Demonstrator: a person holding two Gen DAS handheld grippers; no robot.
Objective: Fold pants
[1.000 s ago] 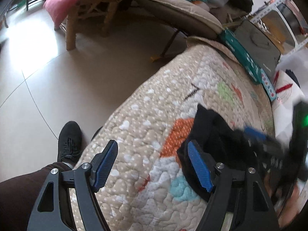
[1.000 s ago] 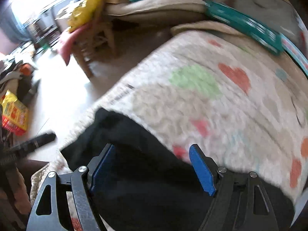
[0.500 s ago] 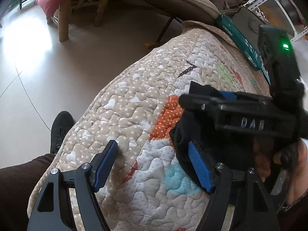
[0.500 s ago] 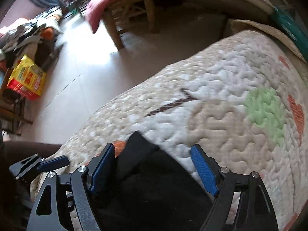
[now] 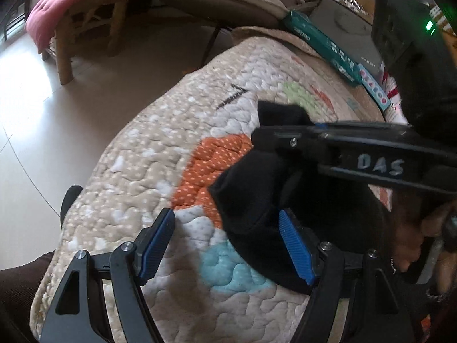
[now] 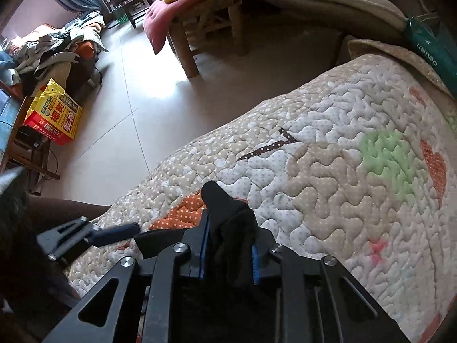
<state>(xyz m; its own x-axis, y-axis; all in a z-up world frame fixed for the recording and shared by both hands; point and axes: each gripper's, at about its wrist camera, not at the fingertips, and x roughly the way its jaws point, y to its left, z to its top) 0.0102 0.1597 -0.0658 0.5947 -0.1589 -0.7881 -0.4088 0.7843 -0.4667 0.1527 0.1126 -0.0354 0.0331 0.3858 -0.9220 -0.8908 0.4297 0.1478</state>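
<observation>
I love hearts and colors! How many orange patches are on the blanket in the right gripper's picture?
2. One orange patch sits beside the black pants pinched by the right gripper; another lies at the quilt's far right. Others may be hidden.

We count one pair of black pants (image 5: 251,188) and one quilt (image 6: 328,177), with two hand-held grippers: the left hand-held gripper (image 5: 228,243) and the right hand-held gripper (image 6: 228,253). We also count one pink cushion (image 6: 162,14), one yellow-and-red bag (image 6: 54,114) and one green box (image 5: 320,45).
</observation>
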